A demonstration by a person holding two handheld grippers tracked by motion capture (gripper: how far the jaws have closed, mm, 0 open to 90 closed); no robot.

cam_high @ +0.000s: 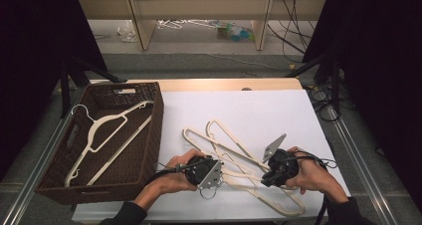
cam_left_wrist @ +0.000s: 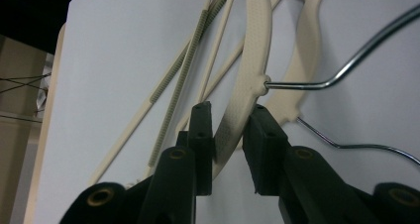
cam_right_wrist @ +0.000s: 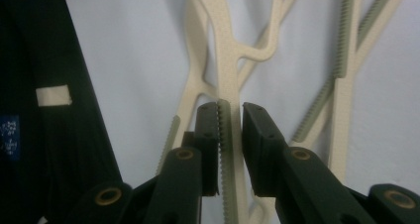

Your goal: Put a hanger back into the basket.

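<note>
Down on the white tabletop point(cam_high: 259, 110) I had both claws working in the same tangle of cream hangers point(cam_high: 234, 155), which lay heaped between my two hands near the front edge. My left claw point(cam_high: 211, 172) had its jaws set on either side of one hanger's curved shoulder point(cam_left_wrist: 237, 120), just below the spot where the wire hook point(cam_left_wrist: 341, 70) entered the plastic; in the left gripper view the left pad sat against the plastic, while a thin gap showed by the right pad, so I could not say it was fully clamped. A second wire hook point(cam_left_wrist: 366, 145) curved across the tabletop beside the right jaw. My right claw point(cam_high: 268, 177) straddled a ribbed bar point(cam_right_wrist: 225, 149) of a hanger, the toothed edge lying against the left pad, with a slim gap on the other side, so again I could not tell whether it was gripping. Beyond that bar, in the right gripper view, the hanger's forked neck point(cam_right_wrist: 223, 60) and two more ribbed bars point(cam_right_wrist: 346, 50) crossed over the white surface. To the left of the heap stood a dark woven basket point(cam_high: 144, 150), just beside the white sheet, with one cream hanger point(cam_high: 107, 135) lying slantwise inside, its hook toward the far left corner.
</note>
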